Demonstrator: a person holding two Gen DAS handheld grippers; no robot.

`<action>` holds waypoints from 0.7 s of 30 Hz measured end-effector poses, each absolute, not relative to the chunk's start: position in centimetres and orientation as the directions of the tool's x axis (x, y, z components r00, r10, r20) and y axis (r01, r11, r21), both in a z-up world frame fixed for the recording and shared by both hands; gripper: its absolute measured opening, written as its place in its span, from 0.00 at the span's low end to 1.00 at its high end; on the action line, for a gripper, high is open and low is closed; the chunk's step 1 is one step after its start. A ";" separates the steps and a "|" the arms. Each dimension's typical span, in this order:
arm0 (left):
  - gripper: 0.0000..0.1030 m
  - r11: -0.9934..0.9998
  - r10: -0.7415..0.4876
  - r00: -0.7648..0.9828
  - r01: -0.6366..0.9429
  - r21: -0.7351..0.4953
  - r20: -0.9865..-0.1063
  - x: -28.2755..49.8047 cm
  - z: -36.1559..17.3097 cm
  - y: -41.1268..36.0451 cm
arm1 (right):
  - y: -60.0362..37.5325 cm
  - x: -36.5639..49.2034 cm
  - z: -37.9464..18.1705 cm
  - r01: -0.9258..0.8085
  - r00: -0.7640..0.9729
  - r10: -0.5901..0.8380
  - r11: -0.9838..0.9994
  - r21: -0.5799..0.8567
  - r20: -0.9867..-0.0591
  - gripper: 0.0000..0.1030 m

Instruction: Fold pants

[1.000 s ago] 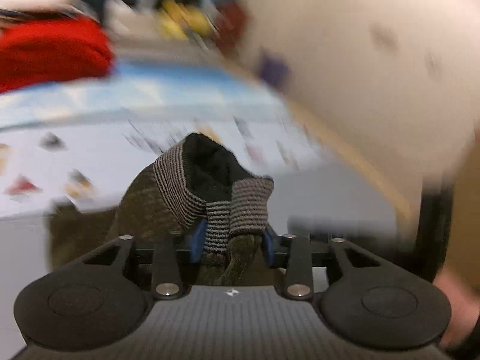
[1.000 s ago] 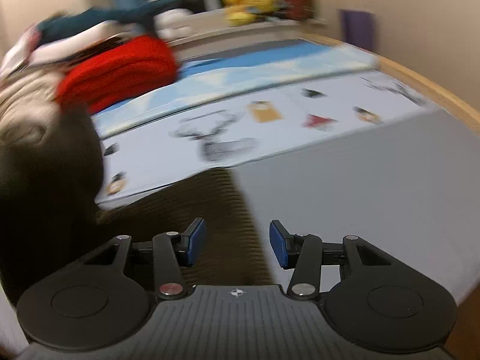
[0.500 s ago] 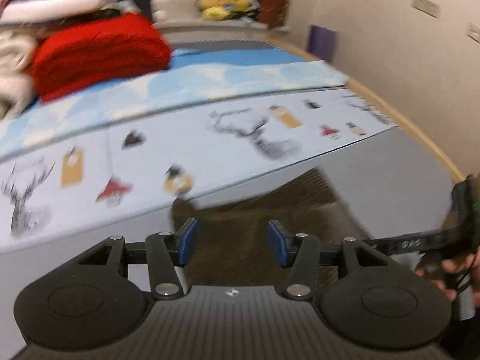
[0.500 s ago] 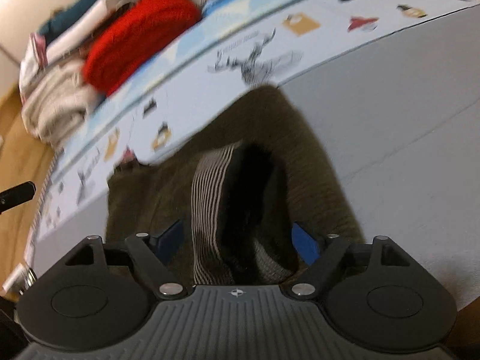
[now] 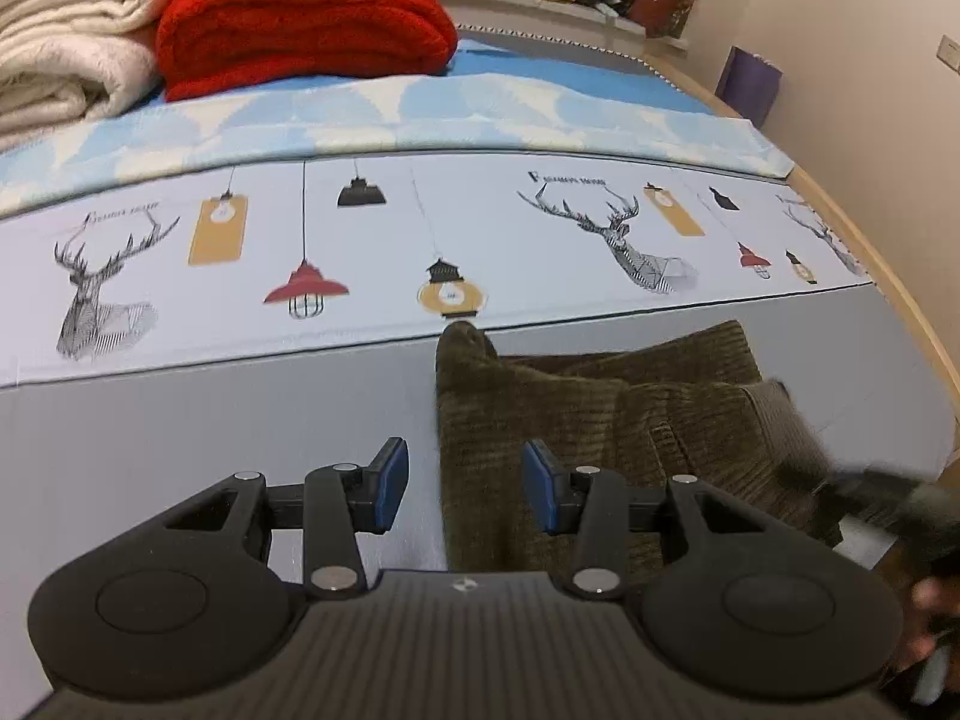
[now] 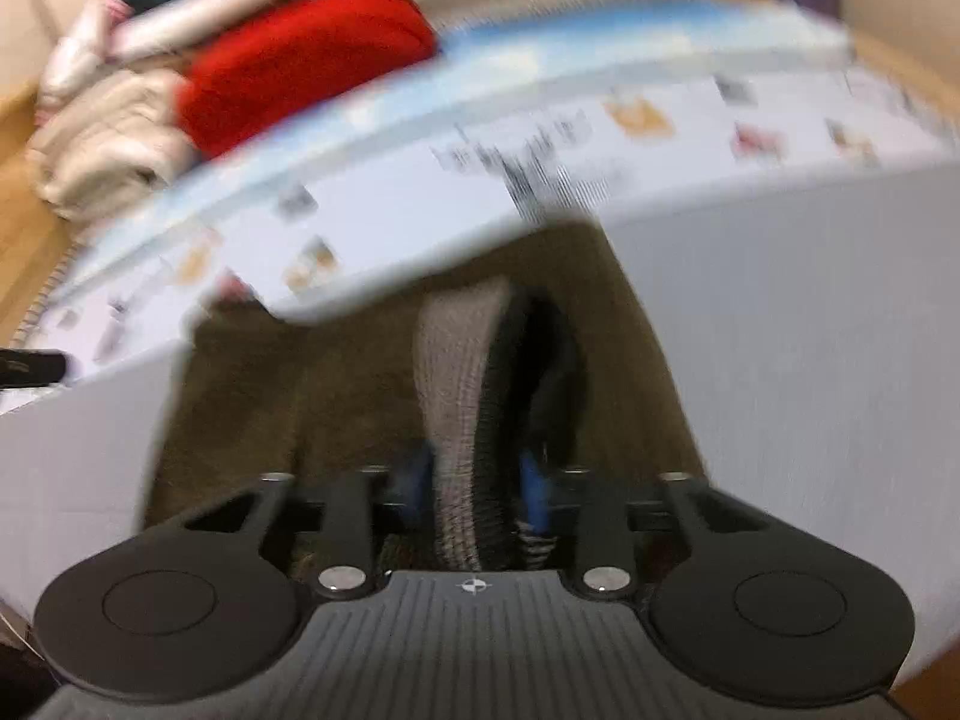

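Two tools, one grip: slip risk at the ribbed cuff.

Right tool [image 6: 474, 492] is clamped on the striped ribbed cuff [image 6: 456, 384] of the pants [image 5: 576, 414]; left tool [image 5: 465, 489] hangs with its jaws apart, holding nothing, straddling the left edge of the cloth. The pants lie bunched on the grey part of the bed [image 5: 180, 420], near its right edge and just below the printed sheet [image 5: 360, 228]. Judged risks: the right view is motion-blurred, so a fast pull could drag the cuff out of the pads or skew the fold; thick corduroy may spring back open. Open room lies toward the bed's left side; the wooden rim [image 5: 900, 300] on the right is close, and cloth could slide over it. The red blanket [image 5: 300, 12] at the far edge is well apart.
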State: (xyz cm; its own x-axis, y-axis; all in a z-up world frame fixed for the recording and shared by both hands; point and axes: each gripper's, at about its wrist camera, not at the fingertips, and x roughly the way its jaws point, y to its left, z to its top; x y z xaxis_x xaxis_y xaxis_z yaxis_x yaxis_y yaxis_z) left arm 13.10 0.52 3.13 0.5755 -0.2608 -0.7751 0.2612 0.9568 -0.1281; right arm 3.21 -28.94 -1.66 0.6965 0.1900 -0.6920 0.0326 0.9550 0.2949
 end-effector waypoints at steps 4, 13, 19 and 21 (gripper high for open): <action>0.46 0.946 -0.289 0.561 0.294 -0.139 -0.776 12.9 2.9 -0.4 | -31.5 0.9 4.0 -0.028 0.855 0.156 0.966 0.257 -0.495 0.07; 0.45 0.923 -0.290 0.508 0.372 -0.097 -0.811 13.5 1.0 -3.7 | -35.0 3.7 -2.5 0.180 0.630 0.017 0.969 0.167 -0.776 0.22; 0.42 0.931 -0.291 0.526 0.348 -0.109 -0.799 15.2 0.7 -4.9 | -33.0 0.7 1.8 0.033 0.841 0.038 0.992 0.121 -0.540 0.27; 0.35 0.936 -0.289 0.539 0.332 -0.117 -0.791 16.0 0.7 -5.4 | -31.6 1.0 1.0 -0.091 0.816 0.146 0.988 0.125 -0.559 0.28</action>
State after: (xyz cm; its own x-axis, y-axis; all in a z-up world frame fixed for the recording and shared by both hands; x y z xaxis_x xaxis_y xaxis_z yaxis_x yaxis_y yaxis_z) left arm 16.03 -5.35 0.69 0.5389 -0.2894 -0.7911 0.3317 0.9361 -0.1165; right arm 0.99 -31.60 1.00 0.8161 0.1457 -0.5592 -0.0910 0.9880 0.1246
